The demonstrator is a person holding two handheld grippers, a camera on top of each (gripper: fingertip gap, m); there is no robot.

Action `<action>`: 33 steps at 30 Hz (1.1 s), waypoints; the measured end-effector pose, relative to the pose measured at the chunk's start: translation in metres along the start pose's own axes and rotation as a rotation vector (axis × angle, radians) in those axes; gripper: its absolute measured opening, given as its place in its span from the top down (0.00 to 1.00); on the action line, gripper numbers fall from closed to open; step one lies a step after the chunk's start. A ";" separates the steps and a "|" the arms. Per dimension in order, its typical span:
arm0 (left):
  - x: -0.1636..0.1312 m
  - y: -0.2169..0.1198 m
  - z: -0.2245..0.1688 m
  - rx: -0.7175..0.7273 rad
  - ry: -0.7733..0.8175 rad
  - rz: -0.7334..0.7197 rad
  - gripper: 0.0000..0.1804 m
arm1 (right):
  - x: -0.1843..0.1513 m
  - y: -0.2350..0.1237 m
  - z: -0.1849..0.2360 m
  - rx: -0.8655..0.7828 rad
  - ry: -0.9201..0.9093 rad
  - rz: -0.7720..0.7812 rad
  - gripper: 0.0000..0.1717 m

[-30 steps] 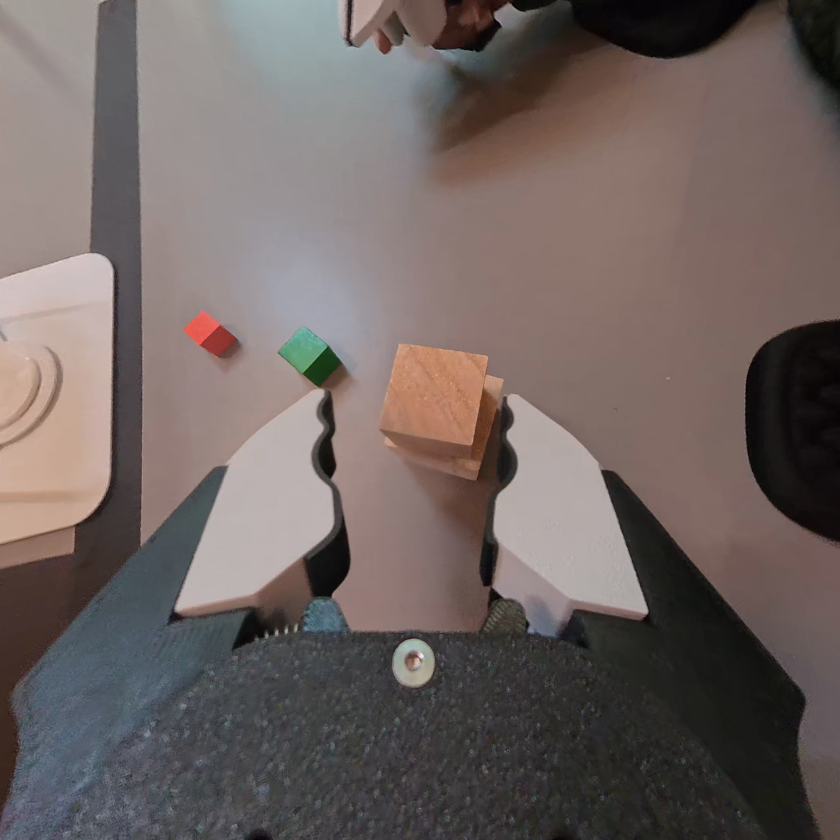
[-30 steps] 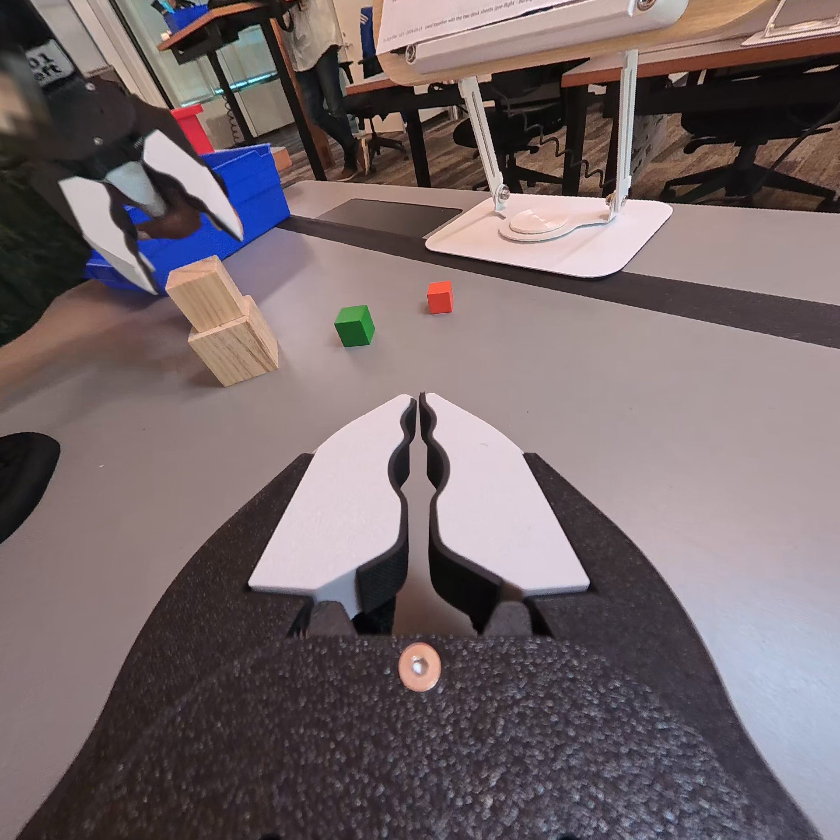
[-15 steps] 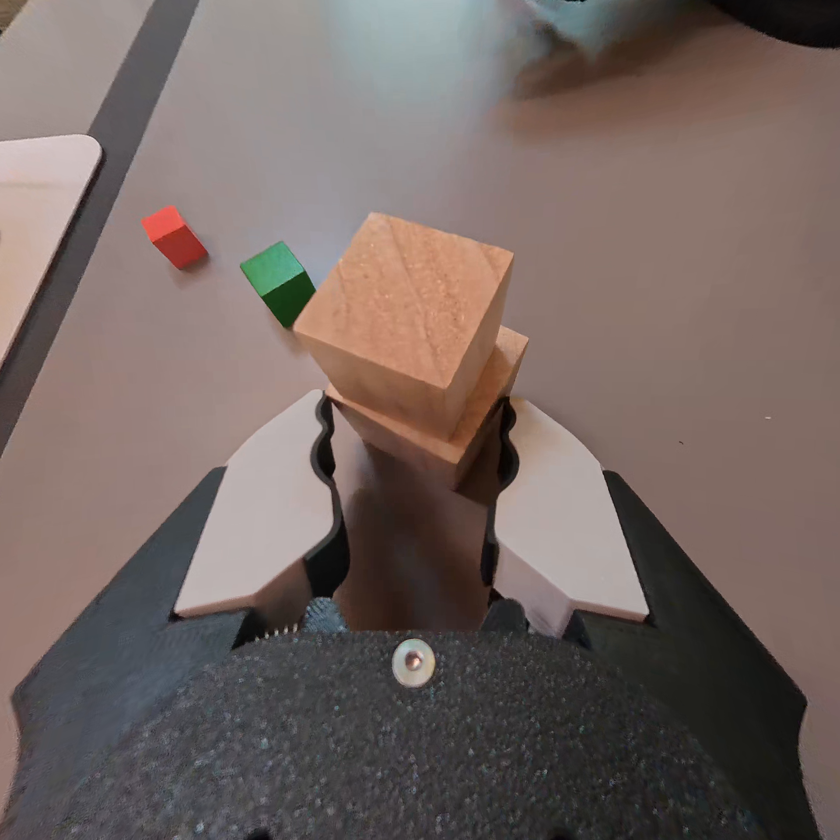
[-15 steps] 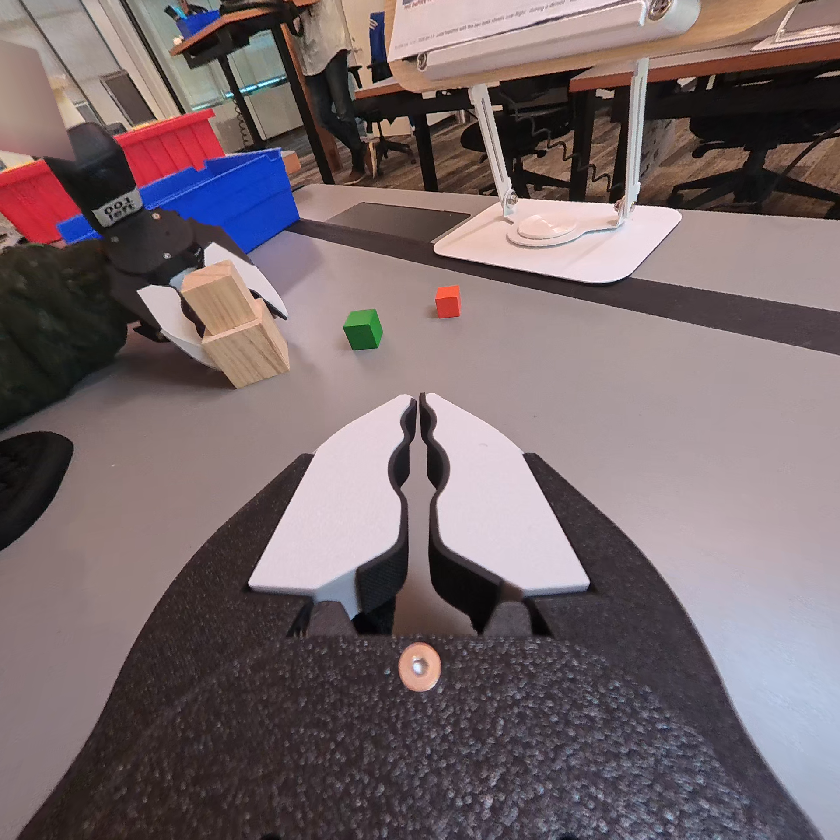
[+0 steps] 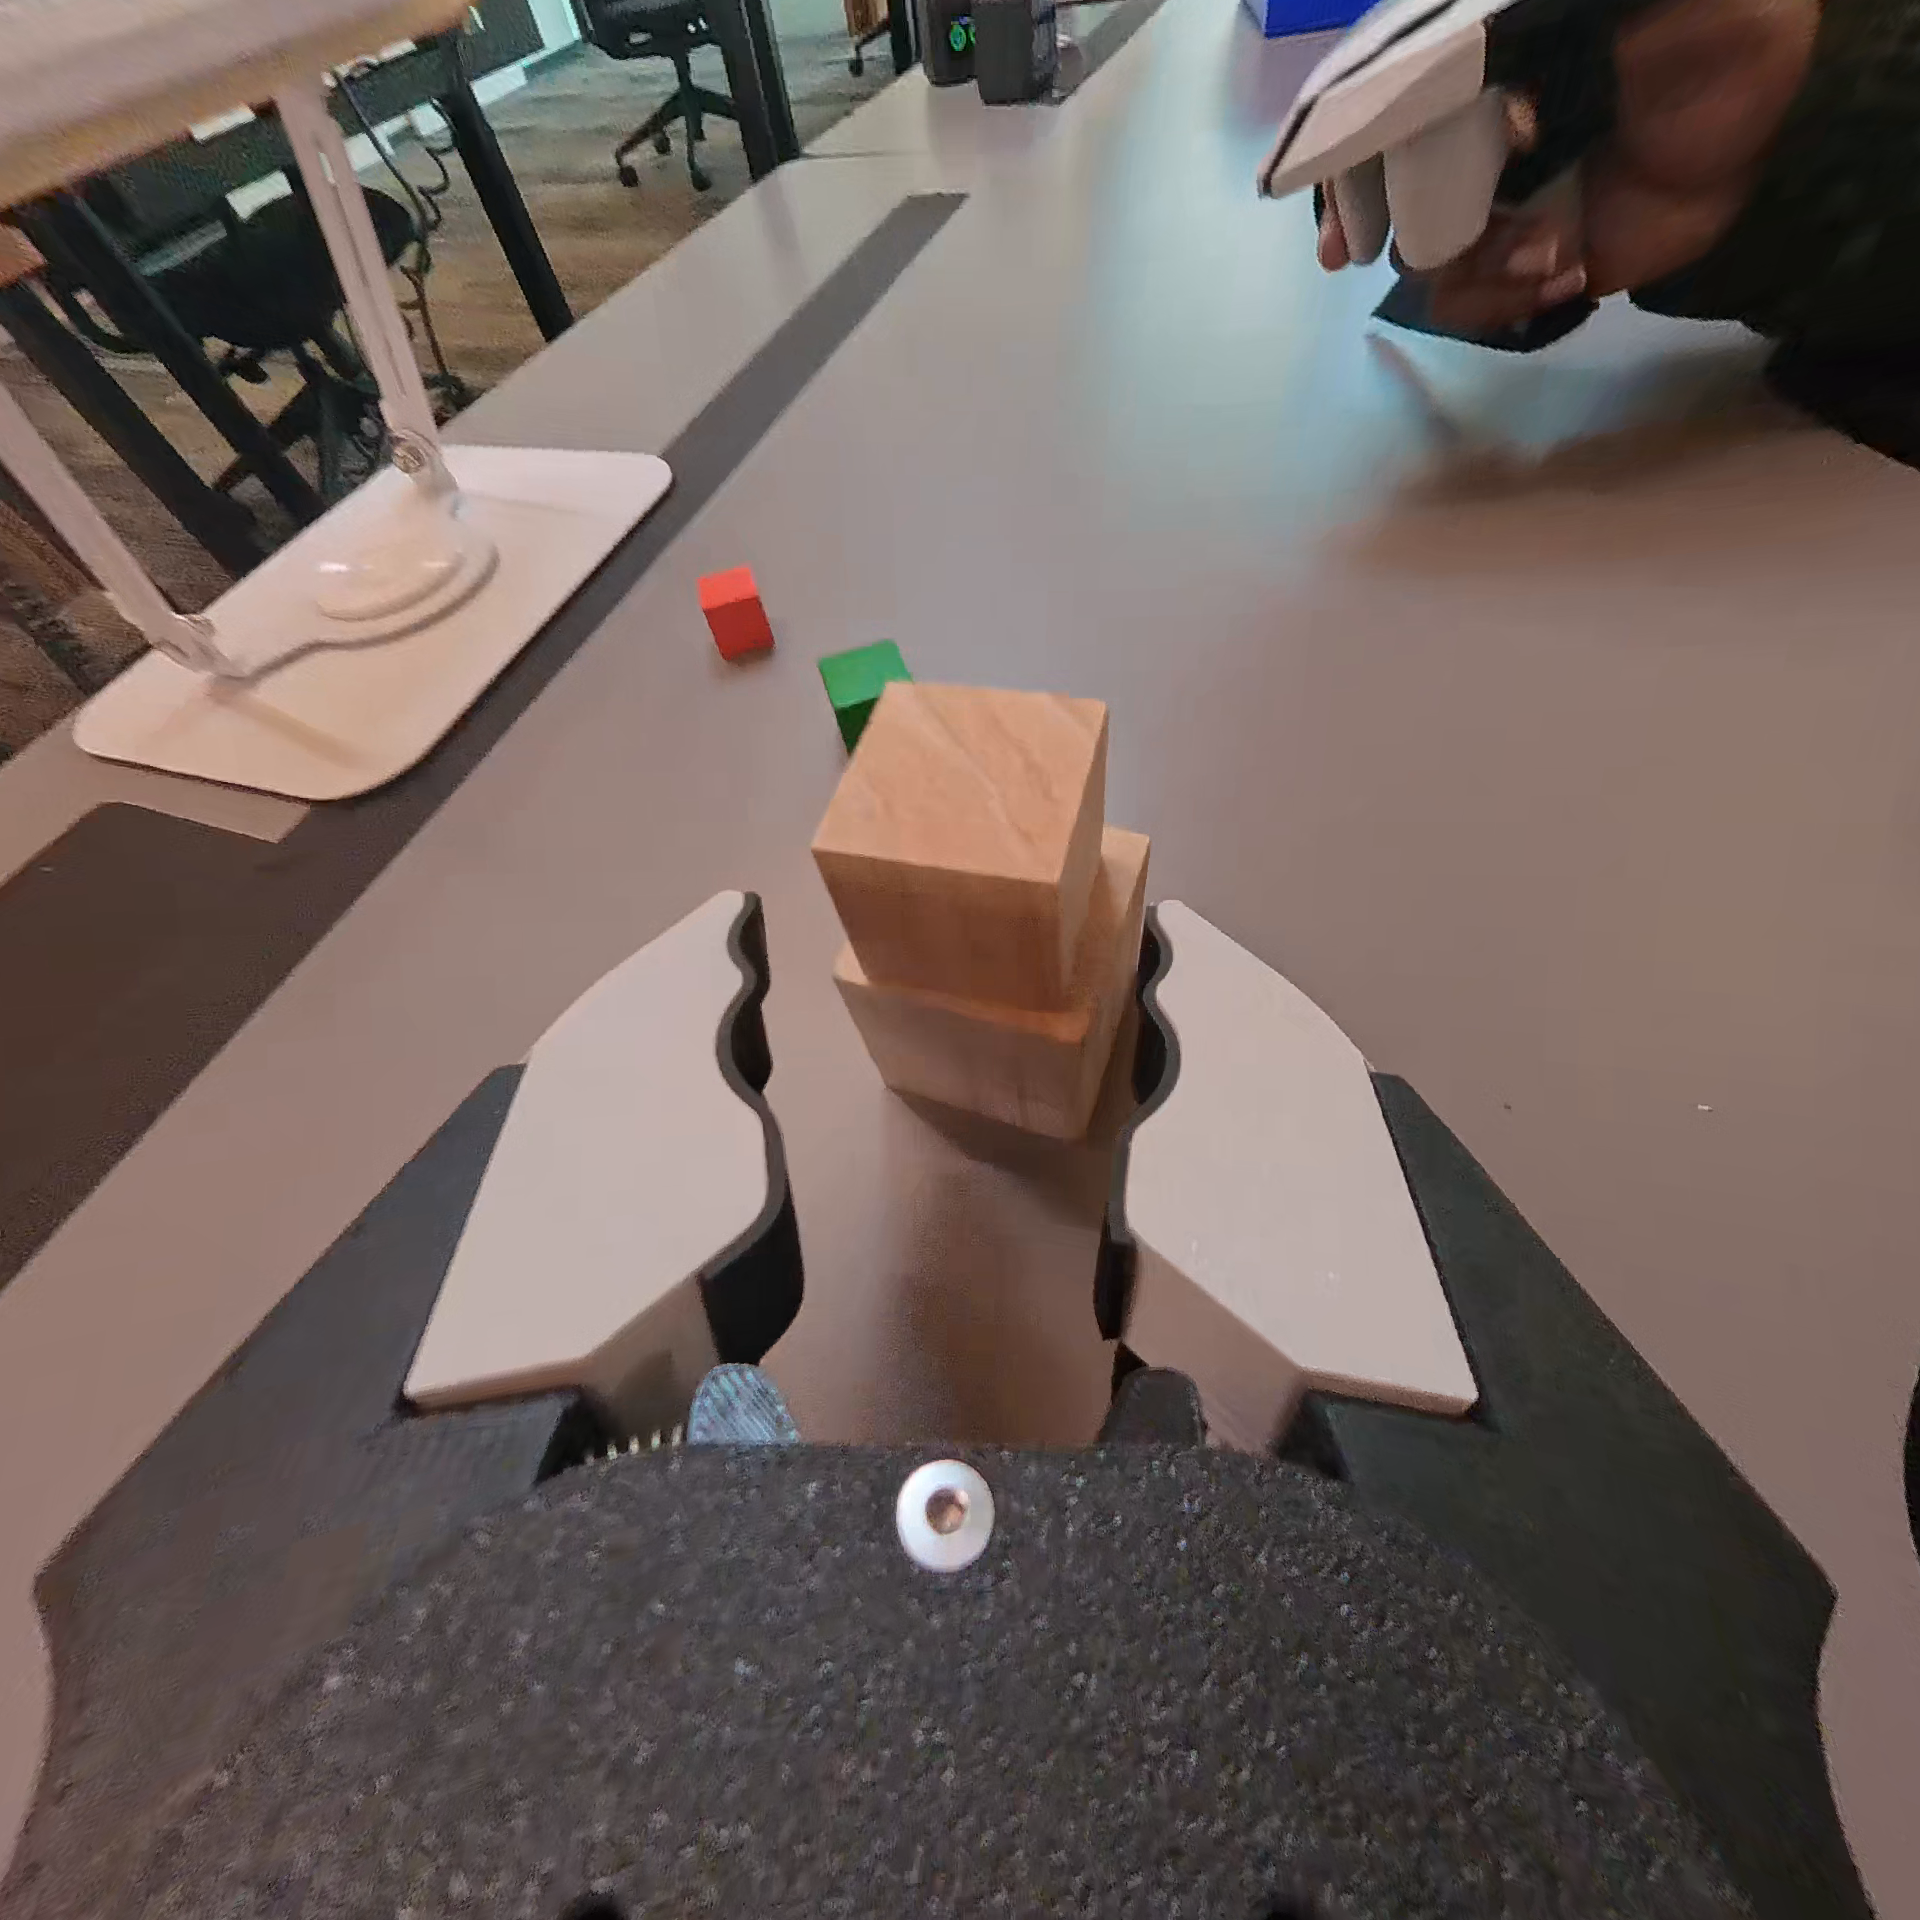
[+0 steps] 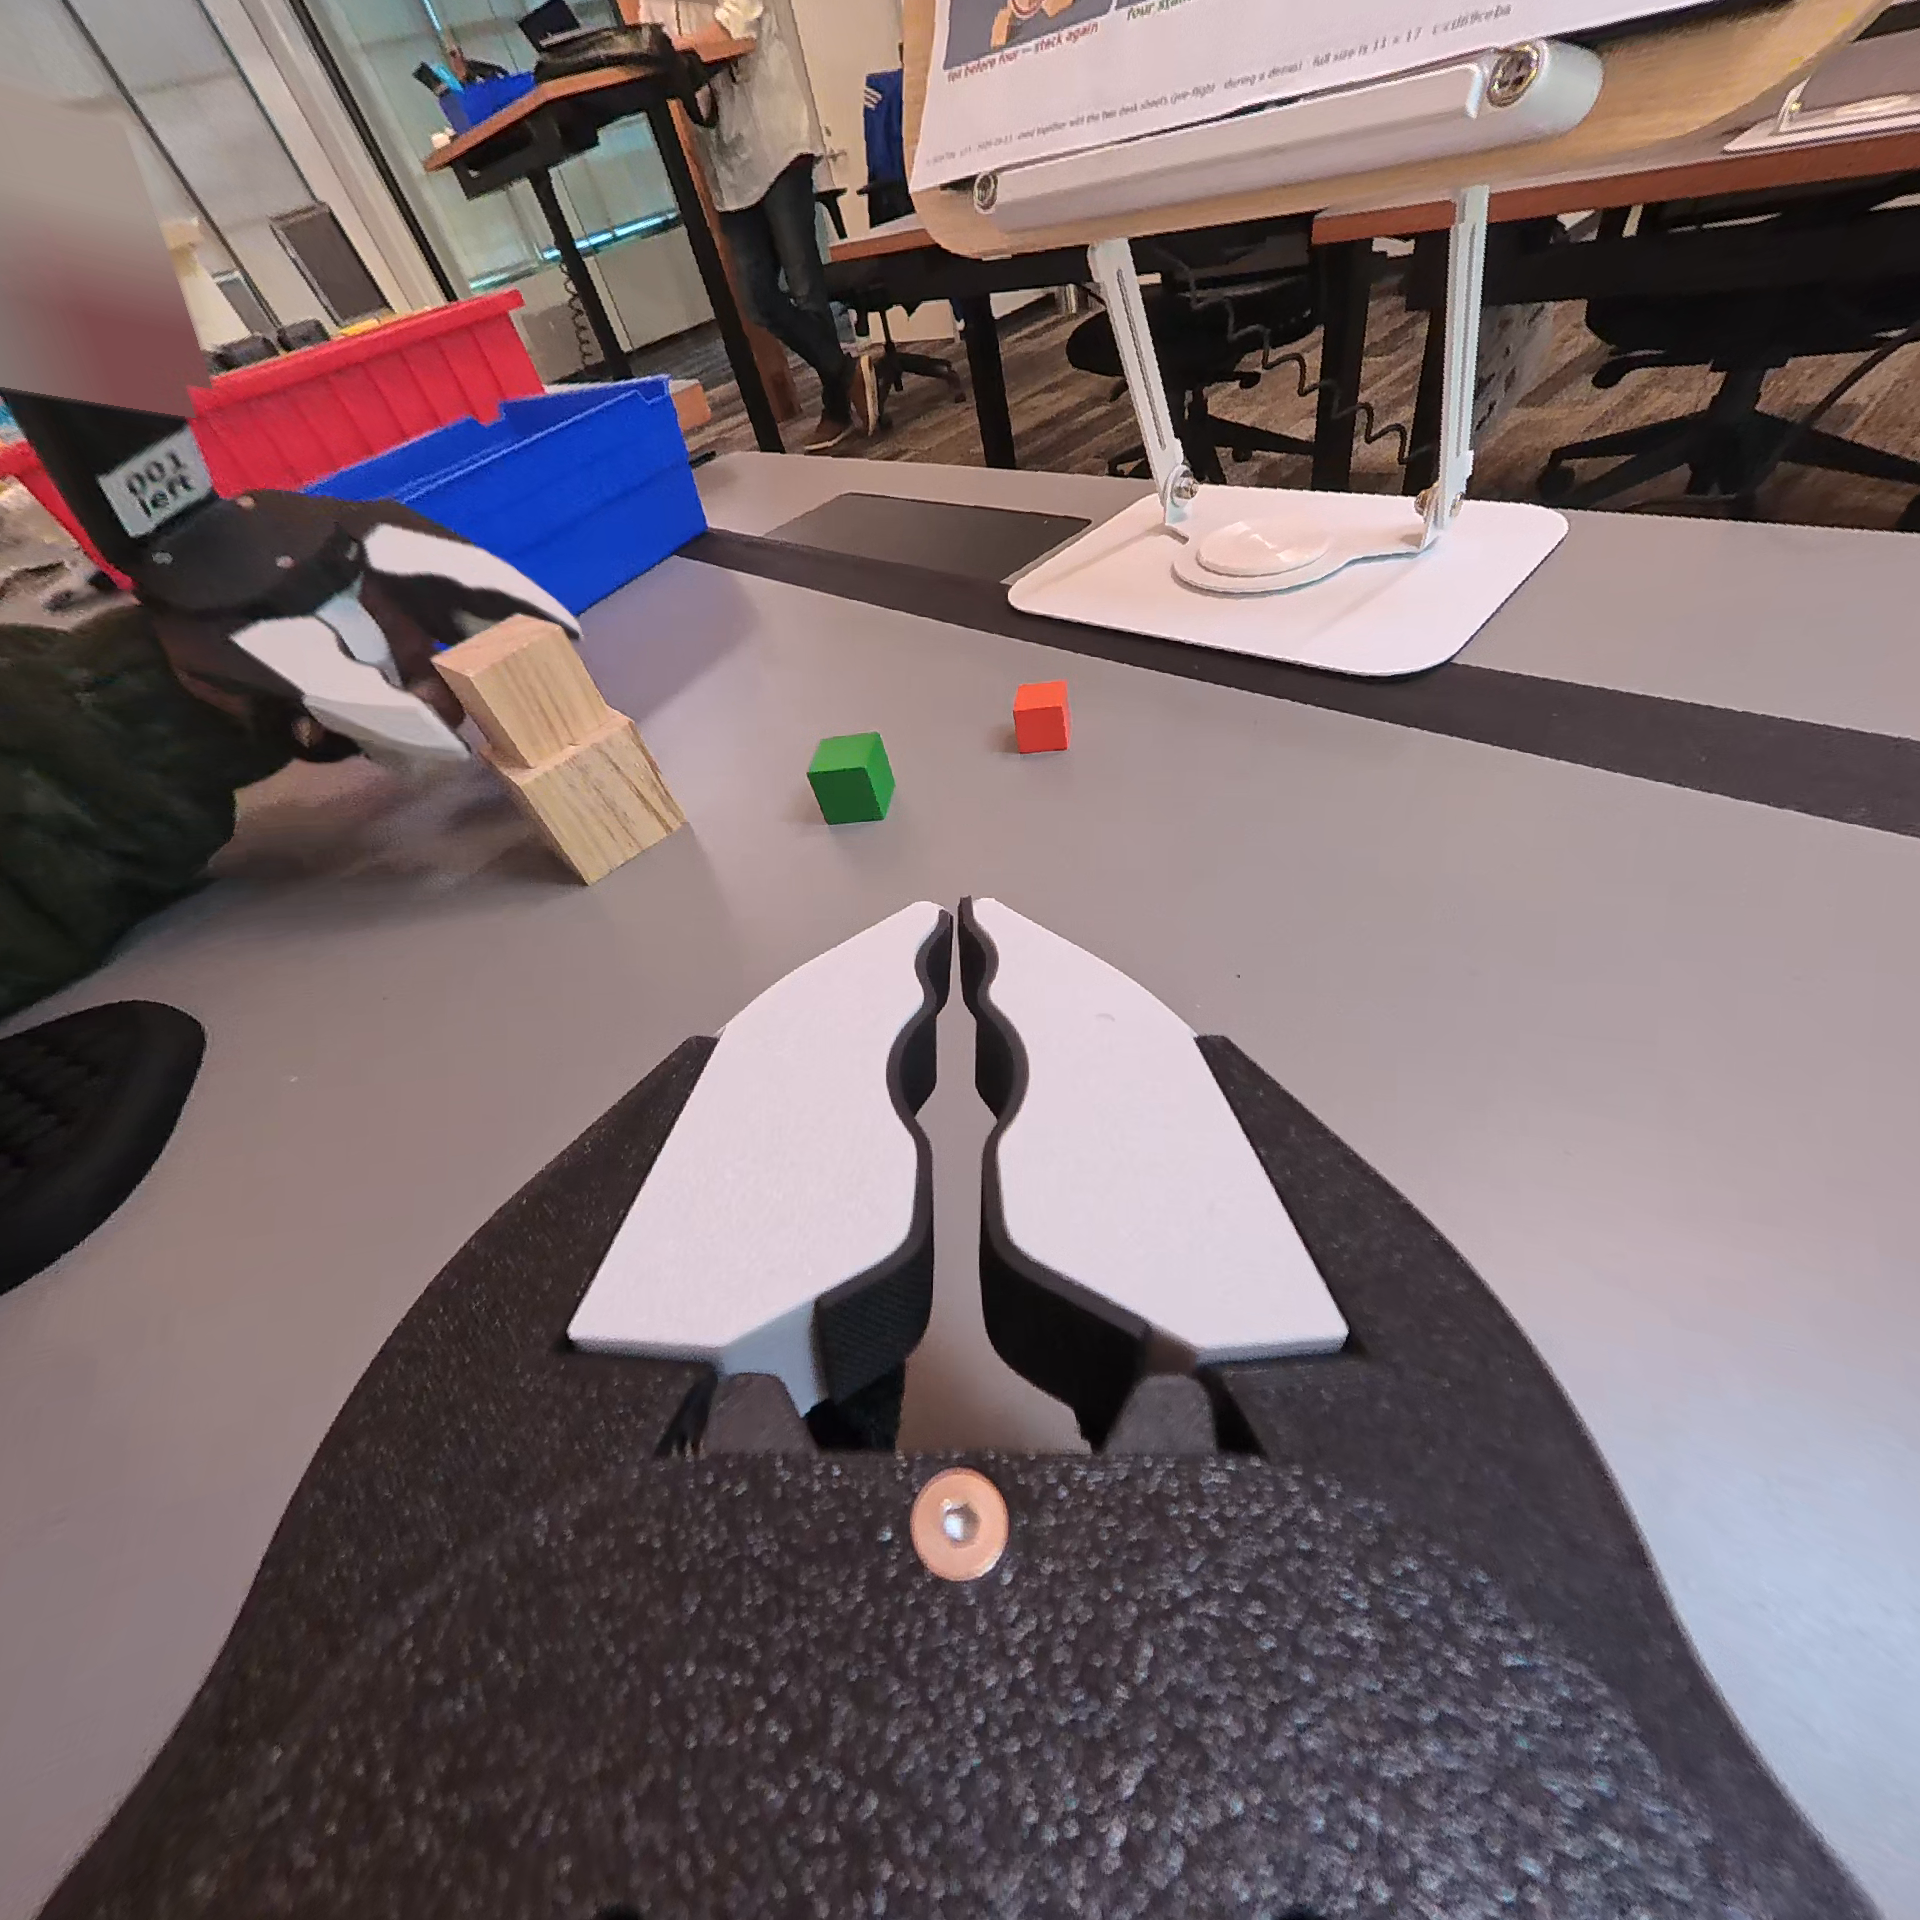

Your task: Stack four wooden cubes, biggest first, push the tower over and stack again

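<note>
Bearing a small printed label, left tongs gape around wooden blocks — right tongs closed, bare

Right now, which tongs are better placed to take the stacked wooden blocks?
Probably the left tongs: open, with the wooden blocks standing between their fingers, a gap on the left side. The right tongs are shut and stand well away from the stack.

1. Upper wooden cube: pale, plain-grained, stacked askew on the lower one, between the left claw's spread fingers.
2. Lower wooden cube: rests on the grey counter; whether the finger beside it touches it is unclear.
3. Green cube: small, at 11 o'clock behind the stack.
4. Red cube: small, at 10 o'clock from the green one.
</note>
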State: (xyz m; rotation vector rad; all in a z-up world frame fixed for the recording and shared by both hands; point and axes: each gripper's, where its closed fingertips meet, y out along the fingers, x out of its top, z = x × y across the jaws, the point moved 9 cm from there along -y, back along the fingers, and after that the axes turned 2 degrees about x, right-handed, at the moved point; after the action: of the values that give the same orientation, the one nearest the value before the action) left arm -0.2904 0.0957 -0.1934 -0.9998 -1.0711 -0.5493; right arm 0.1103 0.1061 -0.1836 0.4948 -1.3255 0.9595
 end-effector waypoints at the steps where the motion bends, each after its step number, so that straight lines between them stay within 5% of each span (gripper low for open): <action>1: 0.004 -0.002 0.001 0.006 0.007 -0.003 0.63 | 0.000 0.000 0.000 0.001 0.000 0.002 0.99; 7: 0.019 0.001 0.007 -0.056 0.053 0.012 0.75 | 0.000 -0.001 0.000 -0.003 -0.007 0.007 0.99; 19: 0.022 0.005 0.016 -0.248 0.080 -0.084 0.76 | 0.000 -0.001 -0.001 -0.009 -0.011 0.004 0.99; 33: 0.014 0.006 0.016 -0.231 0.124 -0.098 0.76 | 0.010 -0.015 -0.008 -0.155 -0.089 -0.130 1.00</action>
State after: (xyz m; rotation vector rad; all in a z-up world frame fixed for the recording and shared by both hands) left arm -0.2872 0.1136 -0.1807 -1.1031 -0.9646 -0.8189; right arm 0.1267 0.1067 -0.1723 0.5024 -1.4176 0.7285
